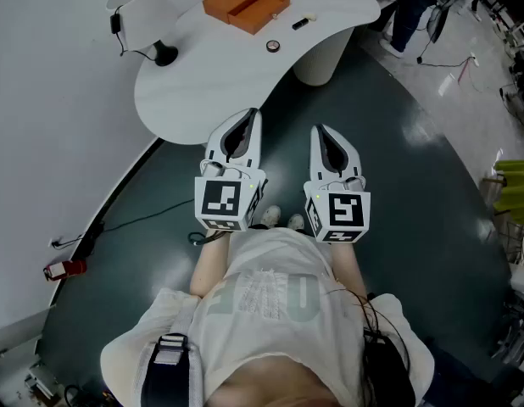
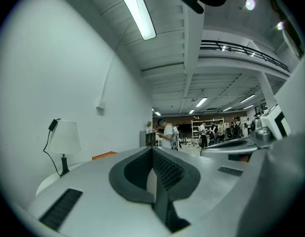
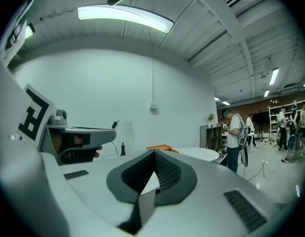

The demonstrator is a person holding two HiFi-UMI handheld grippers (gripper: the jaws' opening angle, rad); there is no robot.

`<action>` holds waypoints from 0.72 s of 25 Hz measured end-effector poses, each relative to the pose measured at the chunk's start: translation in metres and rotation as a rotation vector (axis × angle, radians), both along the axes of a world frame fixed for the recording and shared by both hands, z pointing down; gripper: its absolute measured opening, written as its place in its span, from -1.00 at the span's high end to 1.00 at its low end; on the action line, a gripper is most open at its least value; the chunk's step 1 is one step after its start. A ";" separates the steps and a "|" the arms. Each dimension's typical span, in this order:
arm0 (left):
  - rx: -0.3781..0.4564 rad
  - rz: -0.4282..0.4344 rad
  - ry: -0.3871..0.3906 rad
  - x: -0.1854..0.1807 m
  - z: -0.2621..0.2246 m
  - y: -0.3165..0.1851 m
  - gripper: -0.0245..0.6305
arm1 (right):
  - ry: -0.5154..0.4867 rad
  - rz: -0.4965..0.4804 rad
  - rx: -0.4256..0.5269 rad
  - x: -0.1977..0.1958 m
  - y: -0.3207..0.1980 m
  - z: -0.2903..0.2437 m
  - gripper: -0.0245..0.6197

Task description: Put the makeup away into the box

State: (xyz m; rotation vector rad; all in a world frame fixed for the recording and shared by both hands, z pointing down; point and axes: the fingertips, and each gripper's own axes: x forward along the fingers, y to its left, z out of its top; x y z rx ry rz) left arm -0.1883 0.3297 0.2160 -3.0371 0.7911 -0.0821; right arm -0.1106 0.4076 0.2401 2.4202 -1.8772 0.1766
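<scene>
Nearest to us, we hold both grippers level and side by side at waist height, above the dark floor (image 1: pixel 398 193). The left gripper (image 1: pixel 252 117) has its jaws pressed together with nothing between the pads. The right gripper (image 1: pixel 316 134) is likewise closed on nothing. Neither touches anything, and both stand well short of the makeup.

Just ahead of the jaw tips the near edge of the curved white table (image 1: pixel 203 100) begins. Further along its top lies a small round compact (image 1: pixel 272 46), bare on the surface. Beyond it and a little to the right lies a short tube (image 1: pixel 303 23) with a dark end and a pale end. Both pieces sit outside the box, near it but apart from it.

The orange box (image 1: pixel 245 3) rests at the far side of the table. One part is a flat raised top; the other is a shallow open tray that shows only its own orange bottom.

To the left of the box stands a white-shaded lamp (image 1: pixel 143 11) on a black foot.
</scene>
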 end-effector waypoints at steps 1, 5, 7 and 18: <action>0.002 -0.001 0.001 0.000 -0.001 -0.001 0.91 | -0.003 0.002 -0.001 0.001 0.000 0.001 0.91; 0.004 -0.004 0.008 0.001 -0.003 -0.006 0.91 | -0.014 0.009 -0.008 0.006 -0.003 0.004 0.91; 0.002 -0.005 0.009 0.002 -0.003 -0.009 0.91 | -0.014 0.014 -0.017 0.008 -0.006 0.005 0.91; -0.020 -0.010 0.057 -0.021 -0.005 -0.050 0.91 | -0.061 -0.015 0.050 -0.008 -0.043 0.001 0.91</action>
